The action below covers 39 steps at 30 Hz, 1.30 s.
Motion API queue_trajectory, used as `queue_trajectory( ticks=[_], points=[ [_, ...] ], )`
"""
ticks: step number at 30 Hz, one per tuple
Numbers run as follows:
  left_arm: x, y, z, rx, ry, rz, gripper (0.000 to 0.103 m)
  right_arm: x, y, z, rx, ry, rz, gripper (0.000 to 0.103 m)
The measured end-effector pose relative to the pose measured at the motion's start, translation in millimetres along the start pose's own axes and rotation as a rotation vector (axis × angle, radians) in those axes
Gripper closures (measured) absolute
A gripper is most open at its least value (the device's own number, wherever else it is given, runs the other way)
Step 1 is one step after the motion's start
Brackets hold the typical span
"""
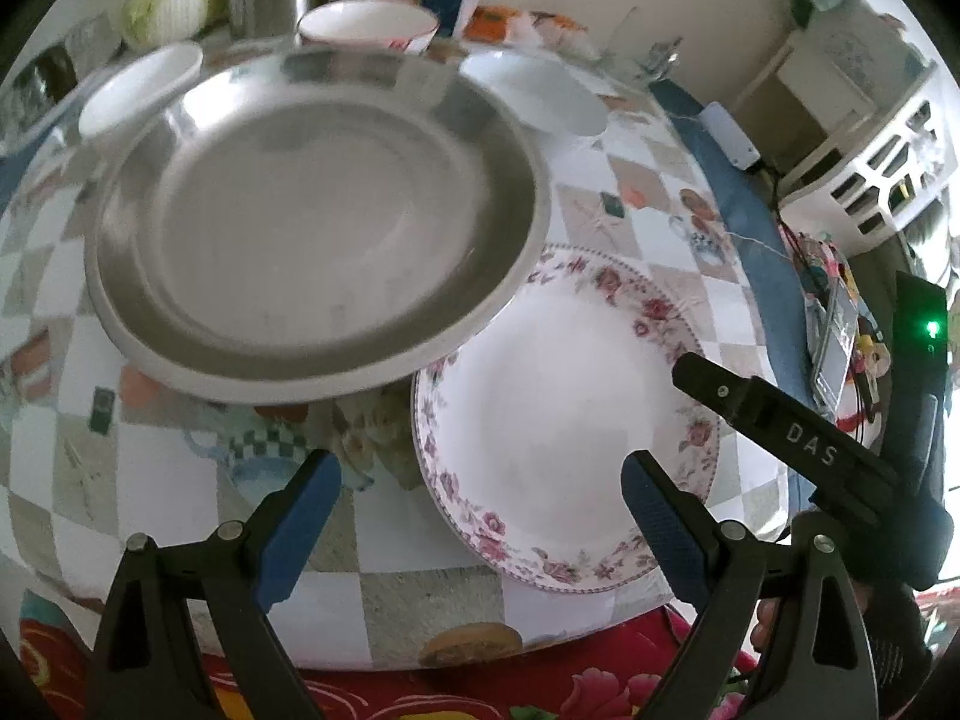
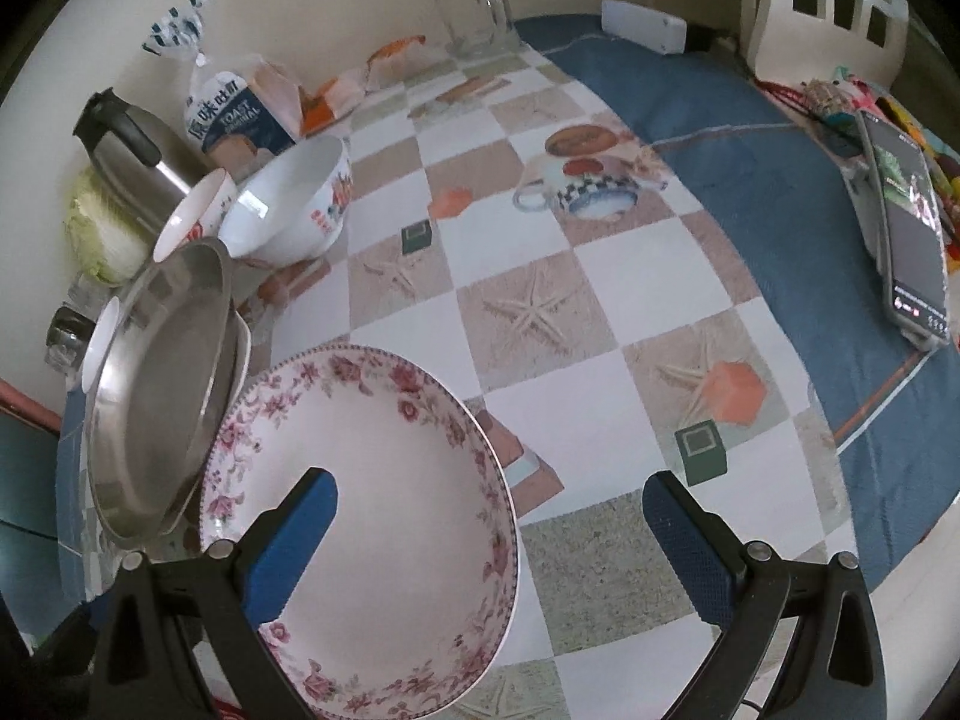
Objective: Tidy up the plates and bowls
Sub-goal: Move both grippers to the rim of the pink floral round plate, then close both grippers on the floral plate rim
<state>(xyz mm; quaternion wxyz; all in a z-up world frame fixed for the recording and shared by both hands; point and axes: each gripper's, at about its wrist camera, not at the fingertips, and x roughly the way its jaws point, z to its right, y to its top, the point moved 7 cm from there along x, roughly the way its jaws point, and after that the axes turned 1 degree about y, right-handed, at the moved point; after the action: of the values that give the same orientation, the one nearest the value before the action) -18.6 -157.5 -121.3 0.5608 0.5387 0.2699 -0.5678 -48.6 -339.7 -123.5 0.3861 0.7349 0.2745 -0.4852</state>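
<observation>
Left wrist view: steel plate [image 1: 318, 228] gleaming at eleven o'clock, overlapping flowered plate [image 1: 564, 420]; left gripper [image 1: 480, 504] and right gripper [image 2: 489, 528] both hovering spread.

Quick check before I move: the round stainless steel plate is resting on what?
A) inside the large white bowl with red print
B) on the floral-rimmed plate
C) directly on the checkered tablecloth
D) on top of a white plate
D: the round stainless steel plate sits on a white plate whose rim shows beneath its near edge; the floral-rimmed plate lies beside it.
</observation>
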Motion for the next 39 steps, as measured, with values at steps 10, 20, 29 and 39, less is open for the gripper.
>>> queue_trajectory(
  ticks=[10, 20, 29, 39],
  points=[
    [16, 0, -18, -0.089, 0.054, -0.029, 0.008, 9, -4, -1, -0.005, 0.009, -0.042, 0.0],
    [27, -4, -22, -0.109, 0.1, -0.05, 0.013, 14, -3, -3, 0.007, 0.03, -0.053, 0.001],
    [33, -4, -23, -0.127, 0.101, -0.052, 0.066, 14, 0, -2, 0.02, 0.049, -0.05, 0.044],
    [37, -1, -21, -0.137, 0.075, -0.045, 0.081, 19, 0, 4, 0.058, 0.082, -0.07, 0.082]
  ],
)
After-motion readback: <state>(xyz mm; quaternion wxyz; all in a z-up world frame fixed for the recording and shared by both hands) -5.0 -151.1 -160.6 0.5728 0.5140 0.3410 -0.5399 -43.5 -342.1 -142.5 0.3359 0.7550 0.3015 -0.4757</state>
